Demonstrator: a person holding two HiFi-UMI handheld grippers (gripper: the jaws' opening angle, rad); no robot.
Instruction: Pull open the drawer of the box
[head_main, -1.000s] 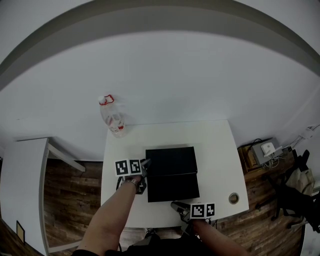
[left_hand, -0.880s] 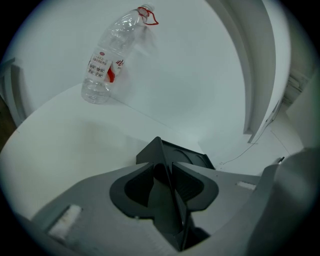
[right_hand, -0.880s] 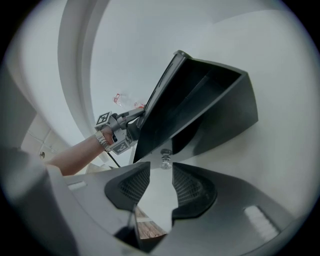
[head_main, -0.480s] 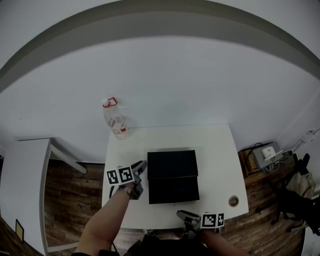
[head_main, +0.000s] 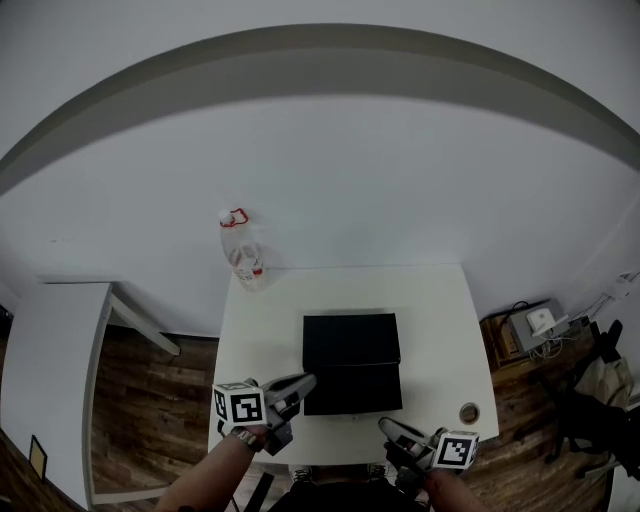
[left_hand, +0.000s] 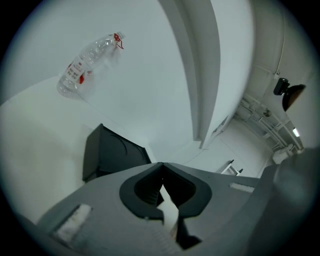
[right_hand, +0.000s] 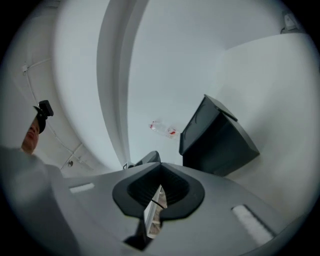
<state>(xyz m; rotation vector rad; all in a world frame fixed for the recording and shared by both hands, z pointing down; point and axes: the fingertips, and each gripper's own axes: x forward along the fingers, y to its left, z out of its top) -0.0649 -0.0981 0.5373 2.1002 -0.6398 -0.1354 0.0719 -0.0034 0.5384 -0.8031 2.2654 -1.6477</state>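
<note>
Left tool (head_main: 306, 380) and right tool (head_main: 386, 425) have withdrawn from the box (head_main: 352, 345). Both are pressed together and empty; pulling is likely over.

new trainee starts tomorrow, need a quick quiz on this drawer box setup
1. True or false: the left tool and the right tool are both shut, holding nothing.
2. What stands at the far left corner of the table? A mug, B plastic bottle, C bowl
3. Which object lies on the table ahead of both tools?
Key: 1 true. 2 B, the plastic bottle. 3 the black box.
</note>
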